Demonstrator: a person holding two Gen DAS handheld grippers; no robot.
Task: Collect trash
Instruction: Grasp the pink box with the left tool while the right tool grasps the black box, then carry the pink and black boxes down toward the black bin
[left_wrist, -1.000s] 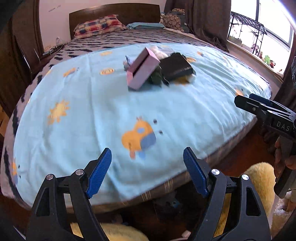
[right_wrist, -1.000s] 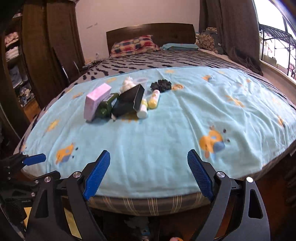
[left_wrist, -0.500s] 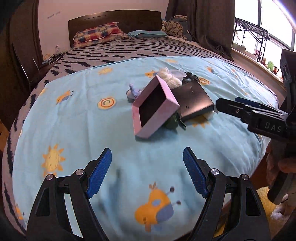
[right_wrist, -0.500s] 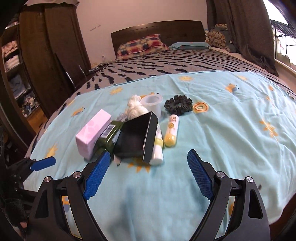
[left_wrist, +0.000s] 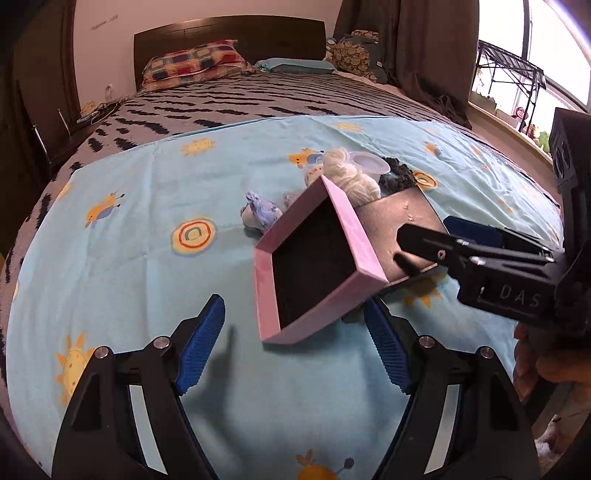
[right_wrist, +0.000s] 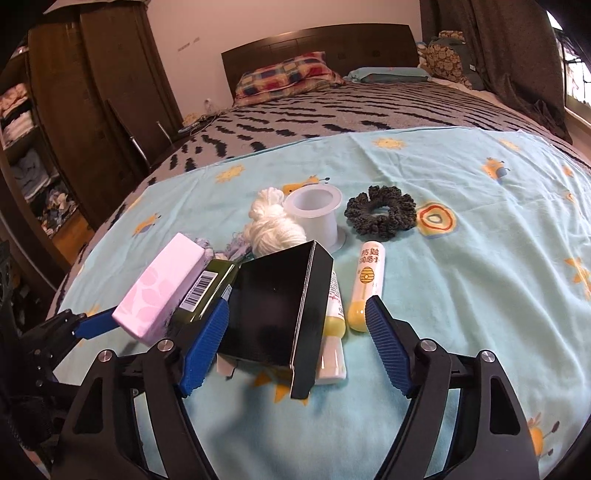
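left tongs (left_wrist: 293, 334): spread apart, been closing a bit, gripping nothing
right tongs (right_wrist: 297, 334): apart too, closing, black box between but untouched
black box (right_wrist: 273, 310): one
pink box (left_wrist: 314, 258): one, tilted beside it
tubes (right_wrist: 367, 284): two
scrunchie (right_wrist: 380, 210): one, farthest on the bed (right_wrist: 480, 240)

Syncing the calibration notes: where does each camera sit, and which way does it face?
Left wrist: on the left gripper, angled down over the bed at the open pink cardboard box; its own blue-padded fingers, the right gripper and a hand show.
Right wrist: on the right gripper, angled down at the glossy black box; its own fingers and the left gripper's tip show.
Shared: both boxes, white yarn, light-blue cartoon sheet.
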